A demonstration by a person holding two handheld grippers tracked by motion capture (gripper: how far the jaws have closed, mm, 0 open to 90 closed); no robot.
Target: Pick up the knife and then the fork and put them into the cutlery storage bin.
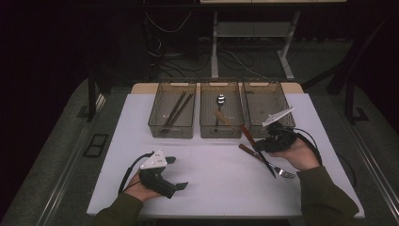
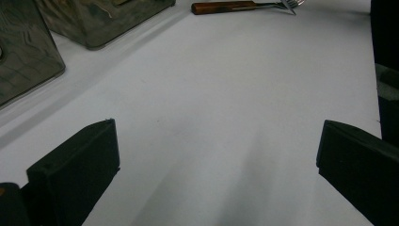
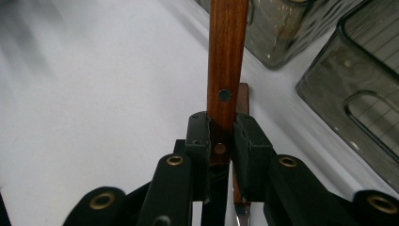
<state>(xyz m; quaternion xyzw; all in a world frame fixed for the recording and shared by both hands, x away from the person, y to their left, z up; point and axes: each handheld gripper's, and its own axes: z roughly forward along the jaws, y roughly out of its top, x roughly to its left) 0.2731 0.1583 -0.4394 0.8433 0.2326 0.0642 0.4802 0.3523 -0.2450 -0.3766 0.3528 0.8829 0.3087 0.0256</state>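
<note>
White bench (image 1: 211,179), three trays behind. Your right gripper (image 3: 221,136) clamps the knife (image 3: 227,56) by its handle; your left gripper (image 1: 176,173) gapes empty. Tilt, and that long knife could pivot loose onto the fork (image 1: 275,167).

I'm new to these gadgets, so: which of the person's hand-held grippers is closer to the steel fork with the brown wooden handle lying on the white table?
Right. The right gripper is just above the fork; the left gripper sits apart across the table.
</note>
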